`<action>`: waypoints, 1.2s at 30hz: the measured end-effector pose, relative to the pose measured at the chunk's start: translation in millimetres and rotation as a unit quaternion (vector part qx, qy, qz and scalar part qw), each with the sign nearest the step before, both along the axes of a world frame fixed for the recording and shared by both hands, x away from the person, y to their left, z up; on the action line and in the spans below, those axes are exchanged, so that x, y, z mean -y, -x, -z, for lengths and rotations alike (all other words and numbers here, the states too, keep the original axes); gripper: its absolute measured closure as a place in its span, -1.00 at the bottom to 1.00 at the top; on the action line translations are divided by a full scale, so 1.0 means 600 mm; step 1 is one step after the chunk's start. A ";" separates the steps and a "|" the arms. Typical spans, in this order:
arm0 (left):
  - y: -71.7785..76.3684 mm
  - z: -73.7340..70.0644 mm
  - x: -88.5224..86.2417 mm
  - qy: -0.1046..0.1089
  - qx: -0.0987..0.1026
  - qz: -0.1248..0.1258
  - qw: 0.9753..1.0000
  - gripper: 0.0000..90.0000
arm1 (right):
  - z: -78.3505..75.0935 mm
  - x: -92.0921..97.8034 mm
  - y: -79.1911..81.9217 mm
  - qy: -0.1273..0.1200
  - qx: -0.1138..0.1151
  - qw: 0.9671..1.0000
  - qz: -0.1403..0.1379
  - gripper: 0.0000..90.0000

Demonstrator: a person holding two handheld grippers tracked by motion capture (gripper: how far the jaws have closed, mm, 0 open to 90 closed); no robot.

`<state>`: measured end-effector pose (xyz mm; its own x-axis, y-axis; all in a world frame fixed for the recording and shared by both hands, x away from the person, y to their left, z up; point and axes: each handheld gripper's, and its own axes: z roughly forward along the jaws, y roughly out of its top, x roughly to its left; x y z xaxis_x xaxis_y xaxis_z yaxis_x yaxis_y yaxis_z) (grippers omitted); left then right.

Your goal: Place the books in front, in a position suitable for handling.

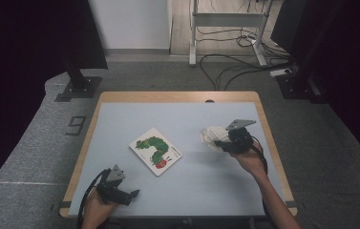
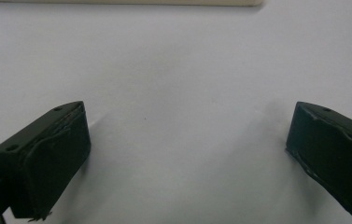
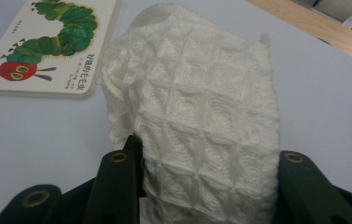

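A white waffle-knit cloth (image 1: pixel 212 136) (image 3: pixel 197 112) is bunched between the jaws of my right gripper (image 1: pixel 221 142) (image 3: pixel 206 186), which is shut on it just above the table at the right. A picture book (image 1: pixel 156 150) (image 3: pixel 47 44) with a green caterpillar on its cover lies flat at the table's middle, left of the cloth. My left gripper (image 1: pixel 132 195) (image 2: pixel 187 154) rests near the front left edge, open, with bare table between its jaws.
The pale blue table top (image 1: pixel 120 124) has a wooden rim (image 1: pixel 177 96). Beyond it on the grey floor are a black stand base (image 1: pixel 78 88), a white desk frame (image 1: pixel 225 28) and loose cables (image 1: pixel 230 67).
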<state>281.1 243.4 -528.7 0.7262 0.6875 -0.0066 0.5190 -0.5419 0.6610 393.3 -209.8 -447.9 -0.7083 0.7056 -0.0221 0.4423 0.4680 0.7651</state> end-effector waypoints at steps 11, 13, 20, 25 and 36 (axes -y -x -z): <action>0.000 0.000 0.000 0.001 0.000 -0.001 1.000 -1.00 | -0.004 0.057 0.030 0.000 0.003 1.000 0.028 0.29; 0.000 0.000 0.000 0.001 0.000 -0.001 1.000 -1.00 | -0.003 0.069 0.037 0.000 0.001 0.999 0.035 0.29; 0.000 0.000 0.000 0.001 0.000 -0.001 1.000 -1.00 | -0.001 0.103 0.066 0.001 0.002 0.999 0.048 0.29; 0.000 0.000 0.000 0.001 0.000 -0.001 1.000 -1.00 | 0.000 0.109 0.085 0.004 0.004 0.999 0.048 0.28; 0.000 0.000 0.000 0.001 0.000 -0.001 1.000 -1.00 | 0.024 0.102 0.118 0.014 0.007 0.999 0.038 0.27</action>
<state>281.1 243.3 -528.8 0.7255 0.6882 -0.0078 0.5194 -0.5400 0.6624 322.5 -270.7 -462.4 -0.6523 0.7562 -0.0521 0.4669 0.4550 0.7583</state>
